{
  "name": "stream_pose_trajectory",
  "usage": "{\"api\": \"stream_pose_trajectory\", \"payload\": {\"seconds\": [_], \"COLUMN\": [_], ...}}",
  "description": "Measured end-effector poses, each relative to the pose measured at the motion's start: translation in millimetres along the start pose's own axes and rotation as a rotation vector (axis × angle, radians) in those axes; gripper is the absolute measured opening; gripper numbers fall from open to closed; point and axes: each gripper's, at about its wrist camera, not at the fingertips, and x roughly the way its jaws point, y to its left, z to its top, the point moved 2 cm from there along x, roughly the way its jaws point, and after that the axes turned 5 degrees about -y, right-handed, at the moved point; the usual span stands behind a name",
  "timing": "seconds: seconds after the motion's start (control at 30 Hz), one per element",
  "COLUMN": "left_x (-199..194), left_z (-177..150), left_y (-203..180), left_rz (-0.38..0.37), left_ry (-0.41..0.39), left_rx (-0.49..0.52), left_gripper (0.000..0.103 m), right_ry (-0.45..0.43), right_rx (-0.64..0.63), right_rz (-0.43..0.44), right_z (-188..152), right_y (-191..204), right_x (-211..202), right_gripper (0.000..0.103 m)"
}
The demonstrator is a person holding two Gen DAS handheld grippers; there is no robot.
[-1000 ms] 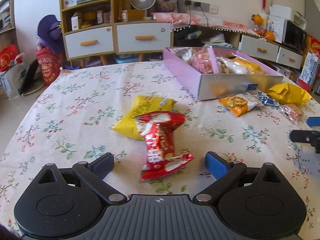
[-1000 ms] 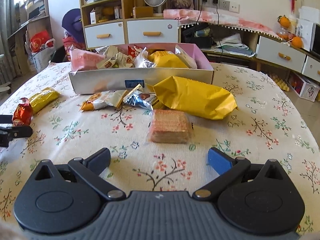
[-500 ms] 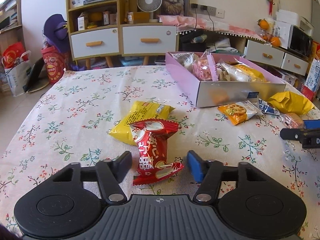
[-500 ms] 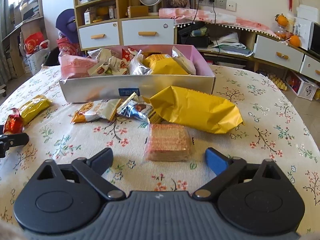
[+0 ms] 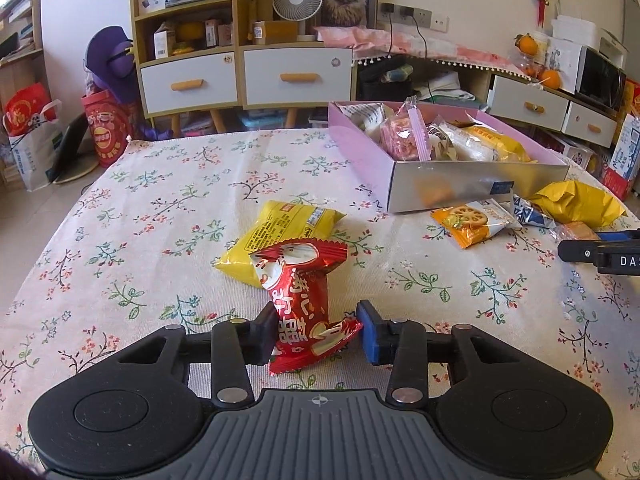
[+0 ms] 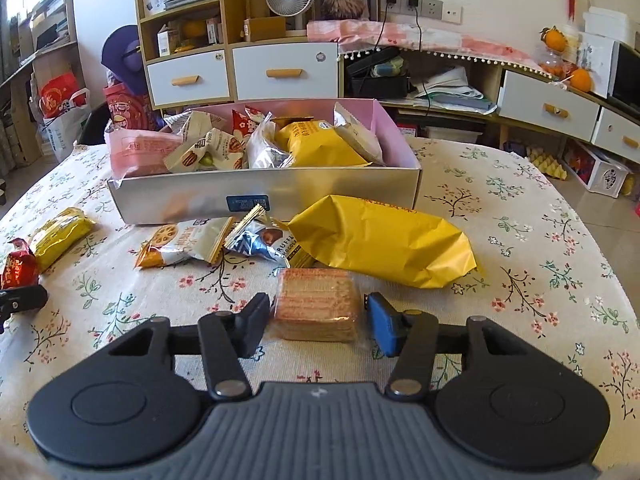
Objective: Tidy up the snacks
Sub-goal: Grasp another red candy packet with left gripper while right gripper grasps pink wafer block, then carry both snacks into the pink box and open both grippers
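My left gripper [image 5: 318, 334] is shut on a red snack packet [image 5: 302, 304] that lies on the flowered tablecloth, partly over a yellow packet [image 5: 280, 236]. My right gripper [image 6: 314, 318] has closed around a clear-wrapped wafer pack [image 6: 316, 302]; its fingers sit at the pack's two sides. The pink and silver snack box [image 6: 264, 190] stands behind, full of packets; it also shows in the left wrist view [image 5: 460, 188]. The right gripper's tip shows in the left wrist view [image 5: 600, 250].
A big yellow bag [image 6: 384, 244], an orange lotus-root packet [image 6: 184, 244] and a blue truffle packet [image 6: 264, 240] lie in front of the box. Cabinets [image 5: 240, 76] and a fan [image 5: 298, 0] stand beyond the table's far edge.
Both grippers moved forward and closed from wide open: the left onto the red packet, the right around the wafer pack.
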Motion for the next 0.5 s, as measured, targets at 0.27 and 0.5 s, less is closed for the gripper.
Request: {"api": "stream_pose_trajectory", "payload": {"seconds": [0.27, 0.5], "left_x": [-1, -1], "left_z": [5, 11], "left_y": [0, -6], "left_rz": [-0.038, -0.096], "left_ry": [0.025, 0.072], "left_rx": [-0.034, -0.059], "left_gripper": [0.035, 0.025], "right_ry": [0.018, 0.043], "right_rx": [-0.003, 0.009], "right_rz": [0.043, 0.09], "right_z": [3, 8], "right_y": [6, 15], "right_x": [-3, -7], "right_gripper": [0.041, 0.041]}}
